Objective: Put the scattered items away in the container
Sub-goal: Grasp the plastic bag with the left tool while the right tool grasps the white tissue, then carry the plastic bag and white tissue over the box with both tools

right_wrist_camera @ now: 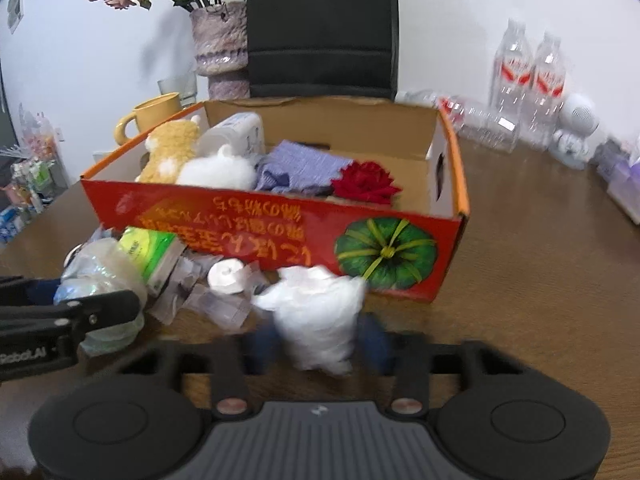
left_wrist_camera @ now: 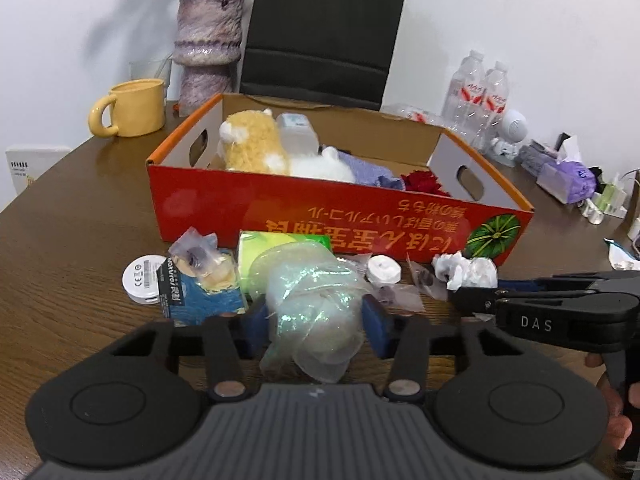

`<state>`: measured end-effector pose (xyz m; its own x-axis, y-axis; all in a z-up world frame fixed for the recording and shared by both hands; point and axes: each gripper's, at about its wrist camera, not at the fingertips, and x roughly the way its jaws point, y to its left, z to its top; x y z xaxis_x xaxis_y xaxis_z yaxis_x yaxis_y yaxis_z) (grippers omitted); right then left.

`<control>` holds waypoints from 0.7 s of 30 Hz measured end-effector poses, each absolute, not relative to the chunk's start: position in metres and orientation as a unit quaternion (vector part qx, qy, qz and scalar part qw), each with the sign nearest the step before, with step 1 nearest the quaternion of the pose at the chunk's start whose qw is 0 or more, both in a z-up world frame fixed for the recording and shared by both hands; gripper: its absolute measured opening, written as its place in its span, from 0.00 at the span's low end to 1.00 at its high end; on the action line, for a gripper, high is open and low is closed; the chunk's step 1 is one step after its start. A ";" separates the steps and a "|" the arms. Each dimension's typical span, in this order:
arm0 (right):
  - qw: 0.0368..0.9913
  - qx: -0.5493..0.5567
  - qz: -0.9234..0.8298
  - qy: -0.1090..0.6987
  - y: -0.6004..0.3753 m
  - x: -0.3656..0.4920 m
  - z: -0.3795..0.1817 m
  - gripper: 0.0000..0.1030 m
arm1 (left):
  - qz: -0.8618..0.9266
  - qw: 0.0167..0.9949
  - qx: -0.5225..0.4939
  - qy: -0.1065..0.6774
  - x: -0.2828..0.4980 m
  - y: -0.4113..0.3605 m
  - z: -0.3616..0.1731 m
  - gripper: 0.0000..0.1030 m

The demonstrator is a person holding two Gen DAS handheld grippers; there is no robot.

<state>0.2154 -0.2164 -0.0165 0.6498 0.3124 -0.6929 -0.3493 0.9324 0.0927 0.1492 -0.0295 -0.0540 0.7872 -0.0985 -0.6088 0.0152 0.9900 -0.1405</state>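
Left wrist: left gripper clamps crumpled plastic bag, lengthwise toward box.

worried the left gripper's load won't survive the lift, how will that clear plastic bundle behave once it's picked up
The plastic bundle looks thin and crinkled, so probably very light. It bulges between the left gripper pads, so it likely squashes. Loose folds hang low and may flop or catch on the box rim.

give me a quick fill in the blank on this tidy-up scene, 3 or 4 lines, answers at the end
1. The left gripper is closed on a crumpled clear ____ bag.
2. The right gripper clamps a wad of ____ tissue.
3. The red cardboard box has a green ____ printed on its front.
4. Behind the box's left end stands a ____ mug.

Answers: plastic; white; pumpkin; yellow
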 end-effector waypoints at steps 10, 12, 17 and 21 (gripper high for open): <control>0.919 -0.003 0.194 0.343 -0.232 0.191 0.001 0.23 | -0.047 0.951 -0.082 0.293 0.120 -0.020 -0.032 0.41; 0.920 0.001 0.197 0.339 -0.234 0.187 0.006 0.23 | -0.048 0.953 -0.084 0.286 0.116 -0.019 -0.027 0.41; 0.924 0.007 0.205 0.324 -0.236 0.180 0.020 0.23 | -0.053 0.959 -0.082 0.268 0.110 -0.016 -0.012 0.41; 0.927 0.003 0.209 0.310 -0.236 0.176 0.032 0.23 | -0.058 0.962 -0.078 0.256 0.108 -0.016 -0.002 0.41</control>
